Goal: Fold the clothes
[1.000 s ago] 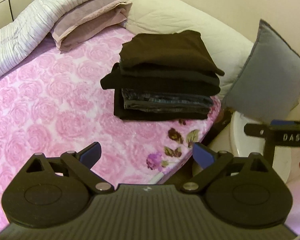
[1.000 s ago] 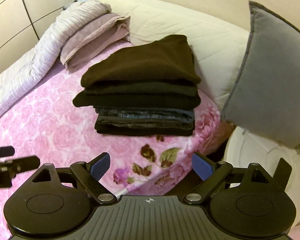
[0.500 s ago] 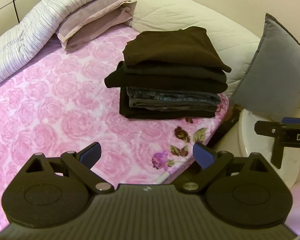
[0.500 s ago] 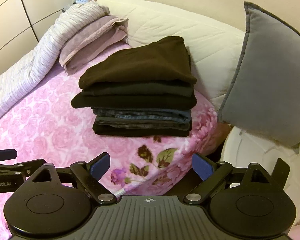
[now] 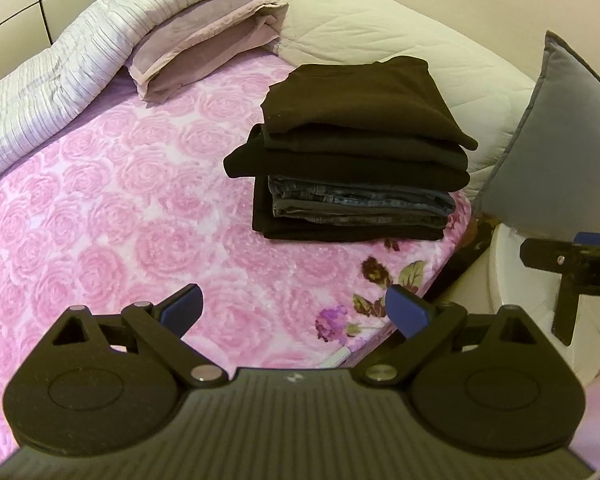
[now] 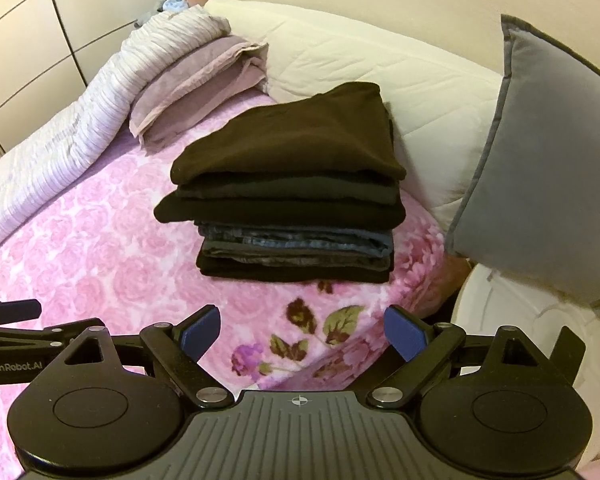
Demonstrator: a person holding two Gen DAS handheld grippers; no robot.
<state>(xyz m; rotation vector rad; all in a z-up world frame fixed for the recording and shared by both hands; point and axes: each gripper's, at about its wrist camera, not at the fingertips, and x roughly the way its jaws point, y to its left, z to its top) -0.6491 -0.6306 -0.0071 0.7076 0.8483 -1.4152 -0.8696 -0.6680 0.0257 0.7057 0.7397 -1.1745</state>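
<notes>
A home bedroom, bed [image 5: 112, 216] with pink rose blanket, pillows [image 6: 204, 80] and rolled quilt [image 6: 80, 120] at bed's head, grey cushion [image 6: 548, 160] beside bed, wardrobe doors [image 6: 60, 20] behind bed

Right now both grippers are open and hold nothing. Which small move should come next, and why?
Probably draw both grippers back from the bed. The stack of folded clothes sits neat on the pink blanket, and no unfolded garment shows. The left gripper and right gripper stand open and empty, short of the stack.
</notes>
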